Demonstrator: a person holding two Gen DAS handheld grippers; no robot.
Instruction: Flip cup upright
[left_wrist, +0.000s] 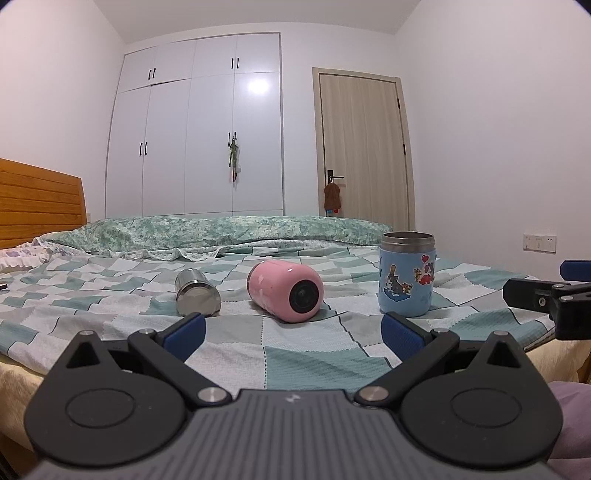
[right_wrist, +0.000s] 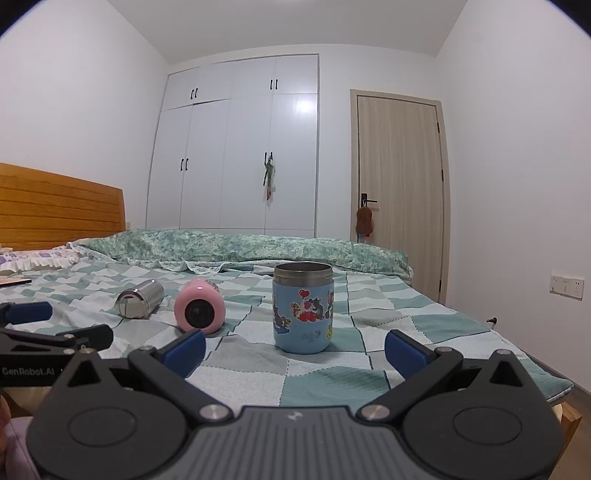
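Checked teal-and-white bedding (left_wrist: 295, 365) covered the bed under both tools. Nearest, the left gripper (left_wrist: 291, 332) and the right gripper (right_wrist: 295, 345) hovered with jaws spread wide, holding nothing. Beyond them a blue stickered steel cup (right_wrist: 303, 308) stood upright on the right. Left of it, a pink cylindrical cup (left_wrist: 285, 290) lay on its side, and further left a bare steel cup (left_wrist: 197, 295) lay tipped too. Judging by this, the approach was in hand; next, one gripper should close around the pink cup's body and rotate it upright.
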